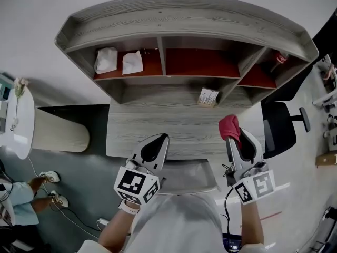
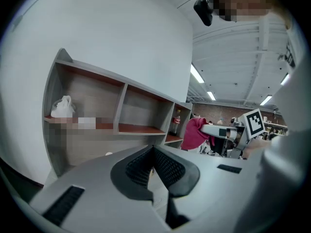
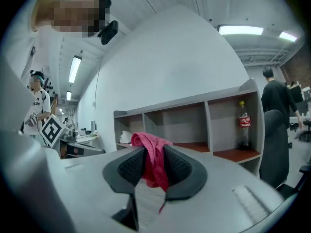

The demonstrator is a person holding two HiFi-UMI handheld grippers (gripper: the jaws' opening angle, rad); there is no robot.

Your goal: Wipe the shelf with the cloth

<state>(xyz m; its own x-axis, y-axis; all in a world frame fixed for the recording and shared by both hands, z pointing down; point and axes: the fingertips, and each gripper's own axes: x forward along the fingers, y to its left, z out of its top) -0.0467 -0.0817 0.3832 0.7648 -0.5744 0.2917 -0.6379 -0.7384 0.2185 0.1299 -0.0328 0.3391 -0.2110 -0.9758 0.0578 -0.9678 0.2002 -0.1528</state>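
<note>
Two grippers hovered above the grey desk [image 1: 158, 125] in front of the shelf [image 1: 184, 28]. The right gripper [image 3: 154, 153] was clenched on the red cloth [image 3: 155, 171], which bunched up past its jaw tips, still apart from the shelf. The left gripper [image 2: 153, 152] had its jaws pressed together with nothing between them.

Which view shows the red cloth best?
The right gripper view: the red cloth sits in the centre with its folds visible, pinched between the shut jaws of the right gripper. The head view shows only a small red bunch at that gripper's tip. The left gripper view shows it from the side, farther off, draped at the gripper's tip.
</note>
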